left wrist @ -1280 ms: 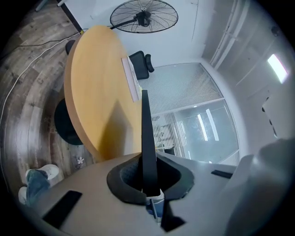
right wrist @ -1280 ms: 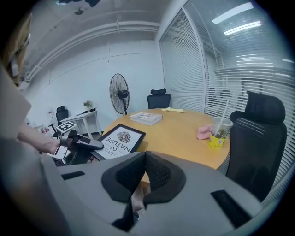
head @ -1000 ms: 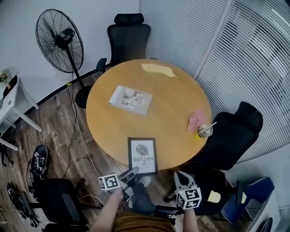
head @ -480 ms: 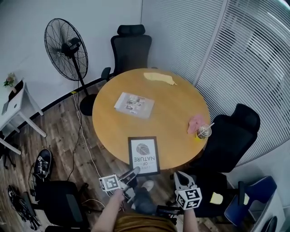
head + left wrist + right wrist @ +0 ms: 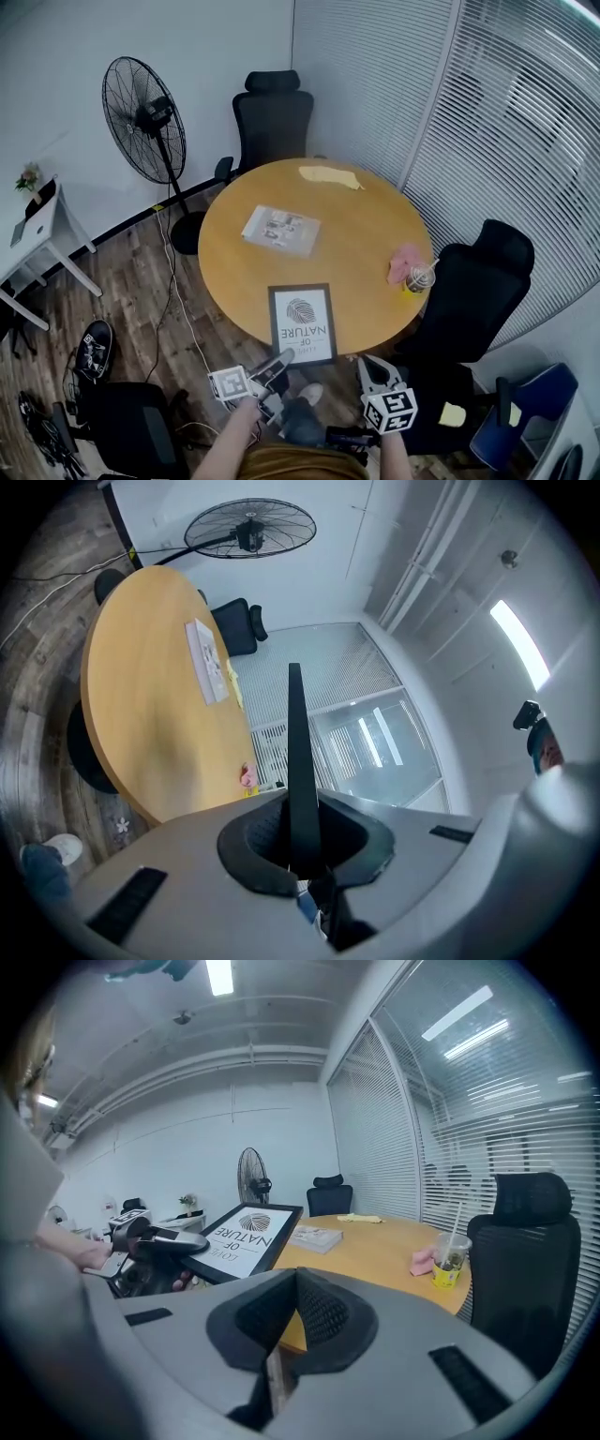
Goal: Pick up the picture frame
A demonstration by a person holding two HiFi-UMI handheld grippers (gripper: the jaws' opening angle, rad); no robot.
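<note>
Higher than 1 second ago, the black-edged rectangular picture frame (image 5: 302, 324) hangs tilted over the near edge of the round wooden table (image 5: 366, 225). Head view: left gripper (image 5: 278, 360) clamps its near-left corner; right gripper (image 5: 368, 367), jaws together and empty, waits beside that edge. Left gripper view: frame seen edge-on, face hidden. Right gripper view: grip depth unclear, so keep the clamp firm and rise steadily.

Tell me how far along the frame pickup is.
Done: the left gripper is shut on the near edge of the picture frame. In hand: the frame is tilted, near edge raised off the table. Left: getting its far edge clear, which I can't confirm. The right gripper is shut, empty.
</note>
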